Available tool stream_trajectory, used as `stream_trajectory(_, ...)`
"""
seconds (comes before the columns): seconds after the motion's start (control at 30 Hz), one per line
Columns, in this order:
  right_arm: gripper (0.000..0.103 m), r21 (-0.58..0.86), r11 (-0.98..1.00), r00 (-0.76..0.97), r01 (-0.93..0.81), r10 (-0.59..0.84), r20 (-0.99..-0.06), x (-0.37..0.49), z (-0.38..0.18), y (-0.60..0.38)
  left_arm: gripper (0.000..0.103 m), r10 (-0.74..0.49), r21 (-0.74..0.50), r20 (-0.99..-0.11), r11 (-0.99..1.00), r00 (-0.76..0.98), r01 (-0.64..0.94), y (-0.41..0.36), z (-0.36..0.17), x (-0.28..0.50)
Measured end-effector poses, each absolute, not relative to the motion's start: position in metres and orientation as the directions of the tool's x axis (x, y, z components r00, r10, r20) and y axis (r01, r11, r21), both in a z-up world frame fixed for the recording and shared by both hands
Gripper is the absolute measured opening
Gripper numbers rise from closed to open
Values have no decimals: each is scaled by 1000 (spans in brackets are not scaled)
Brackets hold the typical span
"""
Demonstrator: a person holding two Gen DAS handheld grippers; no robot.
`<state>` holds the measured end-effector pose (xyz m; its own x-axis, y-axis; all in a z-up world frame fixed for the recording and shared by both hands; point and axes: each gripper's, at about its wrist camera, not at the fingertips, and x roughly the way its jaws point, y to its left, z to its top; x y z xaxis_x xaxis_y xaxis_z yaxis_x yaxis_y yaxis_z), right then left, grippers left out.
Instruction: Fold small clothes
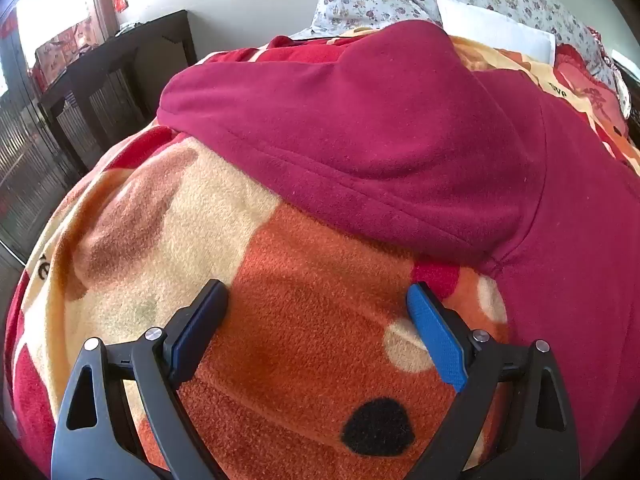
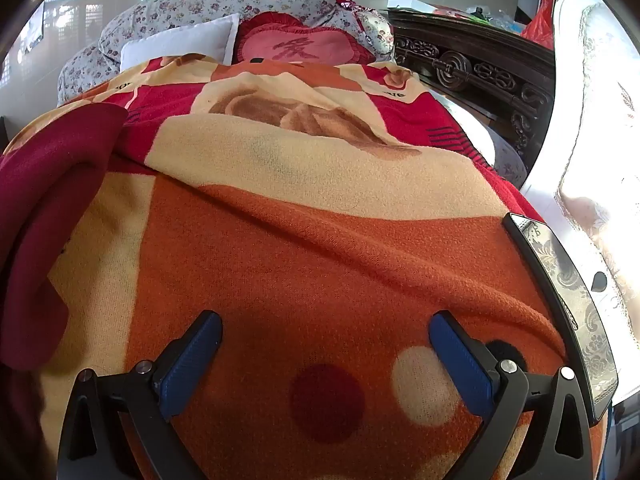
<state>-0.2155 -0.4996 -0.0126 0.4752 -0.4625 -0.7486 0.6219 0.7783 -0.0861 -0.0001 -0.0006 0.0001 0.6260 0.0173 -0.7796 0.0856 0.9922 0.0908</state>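
A maroon fleece garment point(image 1: 380, 140) lies on the patterned orange, cream and red blanket point(image 1: 288, 320), with one sleeve stretched to the left and the body running down the right side. My left gripper point(image 1: 318, 296) is open and empty, low over the blanket just short of the sleeve's hem. In the right wrist view the same garment point(image 2: 36, 216) shows only at the far left edge. My right gripper point(image 2: 326, 322) is open and empty over bare blanket point(image 2: 320, 240), well right of the garment.
Floral pillows point(image 2: 208, 4), a white pillow point(image 2: 180, 42) and a red heart cushion point(image 2: 304, 46) lie at the bed's head. A dark carved wooden frame point(image 2: 480, 68) and a glossy patterned bed edge point(image 2: 568, 292) run on the right. A dark cabinet point(image 1: 112, 80) stands at left.
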Motion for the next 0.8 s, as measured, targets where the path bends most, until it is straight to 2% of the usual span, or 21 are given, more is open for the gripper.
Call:
stream_trajectory(0.63, 103, -85, 779, 477, 621, -461, -748, -216, -13, -500, 92, 13, 85, -782, 993, 623, 87, 0, 1, -1)
stream_trajectory(0.8, 103, -83, 779, 478, 621, -461, -748, -216, -13, -500, 92, -21, 76, -811, 987, 585, 141, -8, 11, -4)
